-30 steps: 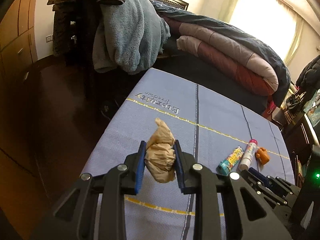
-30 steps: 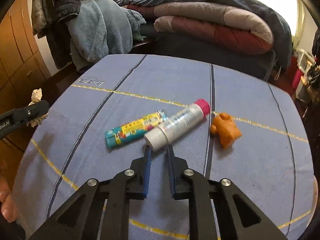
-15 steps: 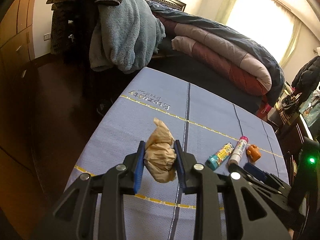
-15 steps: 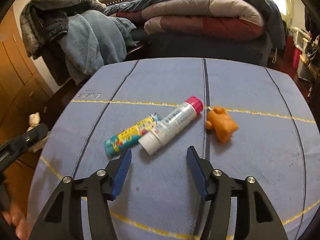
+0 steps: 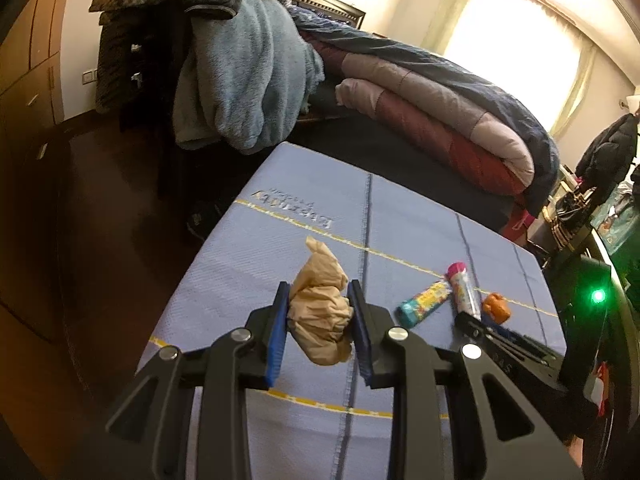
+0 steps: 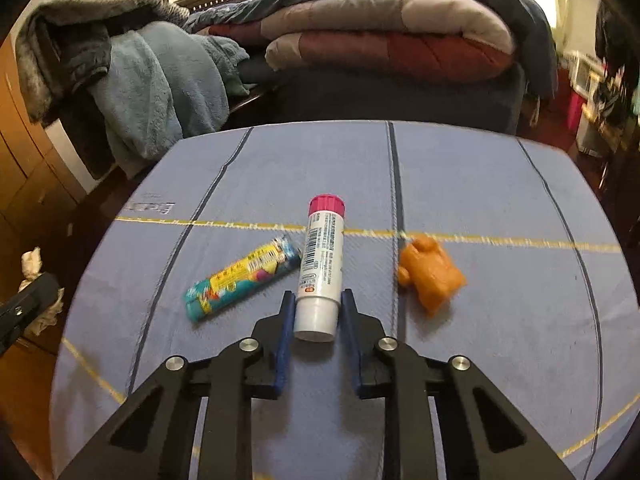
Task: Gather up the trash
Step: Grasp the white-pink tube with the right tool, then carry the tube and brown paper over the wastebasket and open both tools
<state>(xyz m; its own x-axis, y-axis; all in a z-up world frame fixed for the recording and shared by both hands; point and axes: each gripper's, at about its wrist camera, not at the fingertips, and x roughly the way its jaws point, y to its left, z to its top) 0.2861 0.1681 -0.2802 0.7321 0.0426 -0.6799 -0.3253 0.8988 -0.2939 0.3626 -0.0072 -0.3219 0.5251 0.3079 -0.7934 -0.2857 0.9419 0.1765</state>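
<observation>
Left gripper (image 5: 317, 308) fingers clamping crumpled brown paper (image 5: 320, 312): soft, light. Right gripper (image 6: 317, 309) fingers, just closing, pinching white tube (image 6: 322, 268) at base between them; rigid, slick, am gripping mid-body instead.

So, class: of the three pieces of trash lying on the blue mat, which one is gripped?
The white tube with the pink cap: the right hand-held gripper clamps its base; the colourful wrapper and orange lump lie free.

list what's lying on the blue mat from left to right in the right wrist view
colourful teal-ended wrapped stick → white plastic tube with pink cap, its near end between the right gripper fingers → crumpled orange wrapper, all on the blue striped mat
</observation>
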